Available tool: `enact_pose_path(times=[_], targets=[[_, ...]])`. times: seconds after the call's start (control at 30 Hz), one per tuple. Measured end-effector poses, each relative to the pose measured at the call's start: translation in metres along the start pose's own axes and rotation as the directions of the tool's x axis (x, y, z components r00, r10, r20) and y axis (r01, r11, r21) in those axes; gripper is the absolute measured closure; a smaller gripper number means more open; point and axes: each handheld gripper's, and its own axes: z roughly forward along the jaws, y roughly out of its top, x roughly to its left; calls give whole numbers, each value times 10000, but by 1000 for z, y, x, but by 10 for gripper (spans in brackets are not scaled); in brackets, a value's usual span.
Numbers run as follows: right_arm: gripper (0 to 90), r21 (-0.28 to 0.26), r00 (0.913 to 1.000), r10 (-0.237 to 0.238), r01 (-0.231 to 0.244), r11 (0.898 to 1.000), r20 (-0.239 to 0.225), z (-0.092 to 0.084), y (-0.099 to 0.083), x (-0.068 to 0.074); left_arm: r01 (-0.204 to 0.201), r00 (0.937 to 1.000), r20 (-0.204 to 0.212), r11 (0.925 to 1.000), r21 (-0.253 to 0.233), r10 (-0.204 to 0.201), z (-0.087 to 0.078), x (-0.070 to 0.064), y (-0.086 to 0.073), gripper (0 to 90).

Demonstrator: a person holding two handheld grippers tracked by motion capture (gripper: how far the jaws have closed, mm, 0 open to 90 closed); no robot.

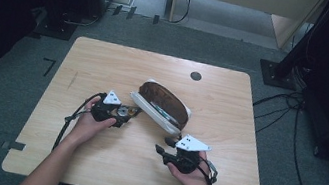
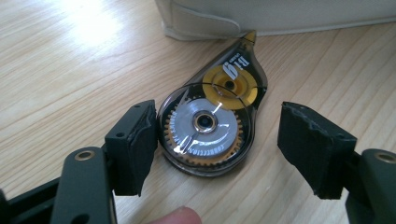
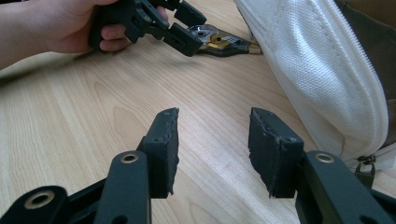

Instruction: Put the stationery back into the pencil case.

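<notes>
Two grippers are working over the table, and I am watching the left gripper most closely, since it is the one nearest the tape dispenser. The dispenser is lying flat on the wood just beside the white pencil case, its yellow tip almost touching the case's edge. In the left gripper view its round body is sitting between the two jaws: the left pad looks to be touching or just short of the dispenser's rim, while the right pad is standing clearly apart from it, so the jaws are spread around it and not yet pinching. The dispenser's long axis is running away from the gripper, from the big silver wheel near the jaws up to the narrow tip by the case, so I am judging that the jaws would be squeezing across its width at the widest part.

My right gripper is hanging nearer the case's zipper end, jaws spread with nothing but bare wood between them. It is lying well apart from the dispenser, so the pickup looks to be falling to the left hand.
</notes>
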Motion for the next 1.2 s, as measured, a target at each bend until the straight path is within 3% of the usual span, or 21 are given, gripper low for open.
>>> enact_pose_path(times=[0.1, 0.17, 0.3, 0.4, 0.47, 0.53, 0.7, 0.83, 1.03, 1.13, 1.2], targets=[[533, -5, 10000, -30, 30, 10000, 12, 0, 0, 0, -127, 9999, -35, 9998, 145, 128, 5, -3, 3, 258], [533, 12, 10000, -33, 33, 10000, 7, 0, -1, 0, -425, 9991, -73, 9988, 262, 427, 6, -7, 3, 262], [534, 25, 10000, -15, 15, 10000, 27, -1, -2, -2, -883, 9958, 256, 9959, 205, 878, 4, -17, 2, 353], [535, 22, 10000, 49, -49, 10000, 86, -1, -3, -4, -1358, 9885, 696, 9906, 131, 1346, 2, -26, 0, 407], [535, 30, 9999, 83, -83, 10000, 93, -2, -3, -5, -1716, 9790, 1123, 9852, 27, 1702, 1, -34, -2, 412], [535, 7, 9999, 85, -85, 10000, 89, -3, -3, -5, -1877, 9745, 1248, 9822, -7, 1864, 2, -38, -3, 404], [535, -18, 9998, 153, -153, 9999, 157, -5, -3, -6, -1647, 9803, 1113, 9863, 29, 1633, 6, -42, 1, 291], [535, -33, 9998, 121, -120, 9999, 187, -6, -4, -8, -1353, 9845, 1138, 9908, 66, 1336, 10, -43, 4, 277], [535, -25, 9995, 205, -205, 9998, 220, -6, -5, -10, -1377, 9859, 974, 9904, 75, 1364, 14, -50, 6, 264], [534, -10, 9996, 173, -173, 9999, 231, -7, -6, -11, -1448, 9844, 1010, 9895, 3, 1440, 14, -51, 6, 315], [533, -24, 9994, 175, -174, 9998, 292, -7, -6, -11, -1530, 9827, 1059, 9882, 5, 1521, 13, -52, 7, 413]])
